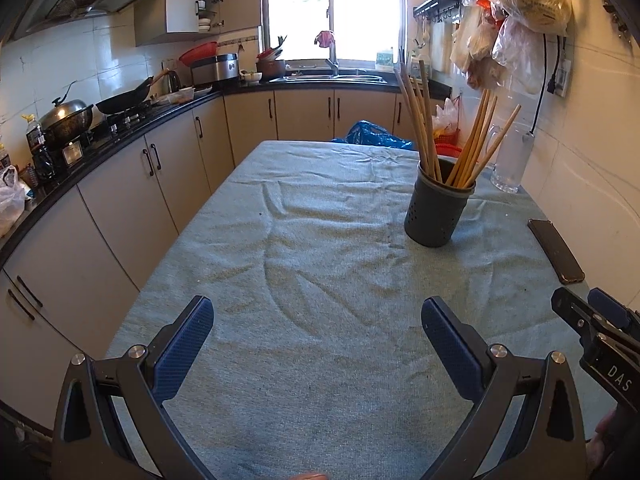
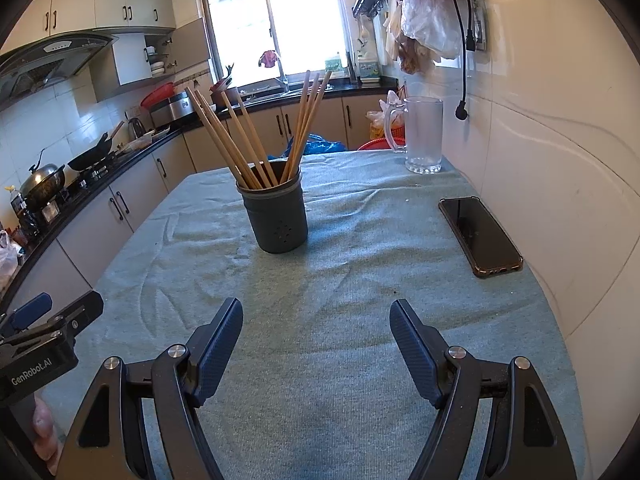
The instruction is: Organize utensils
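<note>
Kitchen: L-shaped counter (image 1: 120, 136) runs along the left and far walls; window (image 1: 332, 8) at the far end; tiled wall (image 2: 560, 160) close on the right.
Table: long, covered by a wrinkled pale green cloth (image 1: 320, 240); its left edge faces the lower cabinets across an aisle, its right edge sits against the tiled wall.
Open room: near half of the cloth bare in front of both my claws; widest free stretch lies left of the holder and toward me.
Glass mug (image 2: 424, 136): upright at the far right corner of the table, handle turned left, well apart from the holder.
Phone (image 2: 480, 236): flat, screen up, along the right edge, long axis running away from me.
Holder (image 2: 280, 216): dark perforated cup, upright, on the cloth past mid-table, apart from phone and mug.
Chopsticks (image 2: 240, 140): wooden, standing in the holder, long axes near vertical, tips up, fanned in two bunches, one leaning left, one leaning right.
My left claw (image 1: 318, 344): jaws wide apart, nothing between them, above the bare cloth, aimed down the table.
My right claw (image 2: 316, 344): jaws wide apart, empty, beside the left one, holder straight ahead of it.
</note>
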A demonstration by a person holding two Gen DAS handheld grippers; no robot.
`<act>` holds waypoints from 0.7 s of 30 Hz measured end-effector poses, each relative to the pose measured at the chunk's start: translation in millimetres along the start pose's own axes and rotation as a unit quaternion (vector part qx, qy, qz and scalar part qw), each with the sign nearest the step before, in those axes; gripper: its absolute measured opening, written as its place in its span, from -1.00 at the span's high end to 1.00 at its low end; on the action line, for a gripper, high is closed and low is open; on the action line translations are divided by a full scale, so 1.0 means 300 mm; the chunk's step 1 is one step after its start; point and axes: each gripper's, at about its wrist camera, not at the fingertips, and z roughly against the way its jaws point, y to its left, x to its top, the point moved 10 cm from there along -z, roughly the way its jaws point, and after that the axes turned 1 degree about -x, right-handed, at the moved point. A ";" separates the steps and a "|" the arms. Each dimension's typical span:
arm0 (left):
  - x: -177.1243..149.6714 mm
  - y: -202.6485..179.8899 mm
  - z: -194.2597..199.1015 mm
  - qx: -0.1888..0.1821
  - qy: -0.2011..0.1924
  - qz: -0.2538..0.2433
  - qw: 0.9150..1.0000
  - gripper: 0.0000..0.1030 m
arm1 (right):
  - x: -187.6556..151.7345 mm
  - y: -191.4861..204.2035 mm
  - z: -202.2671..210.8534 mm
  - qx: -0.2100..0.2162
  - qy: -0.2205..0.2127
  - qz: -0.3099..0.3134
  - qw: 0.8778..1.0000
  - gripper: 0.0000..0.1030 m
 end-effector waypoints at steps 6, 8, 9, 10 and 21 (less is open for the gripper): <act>-0.003 -0.002 -0.001 -0.003 0.003 -0.001 1.000 -1.00 | 0.001 0.003 -0.002 0.001 -0.002 0.001 1.000 -0.56; -0.003 -0.004 -0.001 -0.004 0.002 -0.001 1.000 -1.00 | 0.003 0.004 0.001 0.001 -0.004 0.001 1.000 -0.56; -0.003 -0.004 -0.001 -0.004 0.002 -0.001 1.000 -1.00 | 0.005 0.006 0.003 0.002 -0.007 0.001 1.000 -0.56; -0.003 -0.005 0.000 -0.005 0.002 -0.001 1.000 -1.00 | 0.008 0.007 0.007 0.002 -0.010 0.001 1.000 -0.56; -0.004 -0.021 0.028 -0.006 -0.008 -0.009 1.000 -1.00 | 0.022 0.002 0.041 0.001 -0.032 -0.005 0.999 -0.58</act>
